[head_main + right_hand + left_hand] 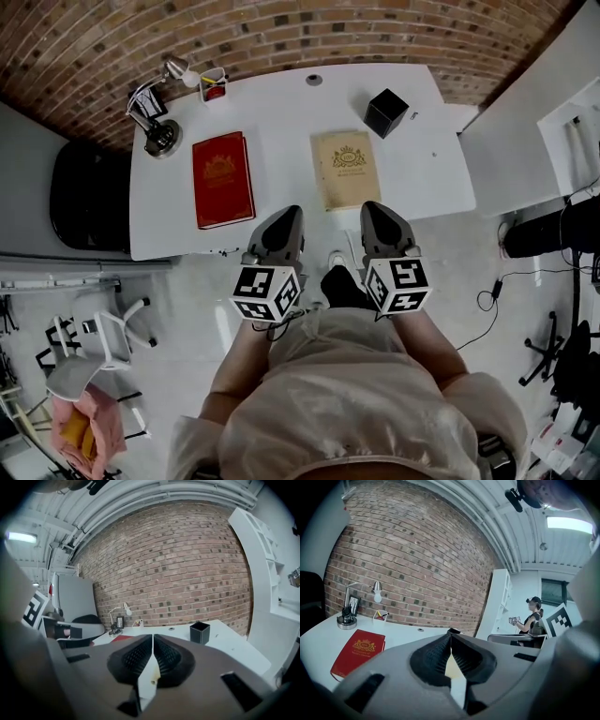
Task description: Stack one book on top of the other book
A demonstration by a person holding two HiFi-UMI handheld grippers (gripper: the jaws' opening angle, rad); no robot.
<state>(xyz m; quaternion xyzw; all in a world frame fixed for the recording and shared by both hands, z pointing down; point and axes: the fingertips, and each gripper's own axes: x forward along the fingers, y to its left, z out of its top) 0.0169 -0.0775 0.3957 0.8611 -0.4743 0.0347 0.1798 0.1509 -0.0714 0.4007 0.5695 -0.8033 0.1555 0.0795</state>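
1. Since both books lie flat and well apart on the desk, neither offers a raised edge to pinch. The red book lies on the left half, its near end close to the front edge.
2. My left tongs are shut with nothing between the jaws. They hang over the front edge, between the two books.
3. The tan book lies right of centre, its near end also by the front edge. Both look like hardcovers. I judge them stiff, fairly heavy for one pinch, and smooth enough to slip.
4. My right tongs are likewise closed on nothing, by the tan book's near right corner. I cannot tell whether they touch it.
5. I would first open both jaws. Then I would take one book by its near end, one pair of tongs toward each corner. Gripped well in over the cover, it should stay level and not swing open.
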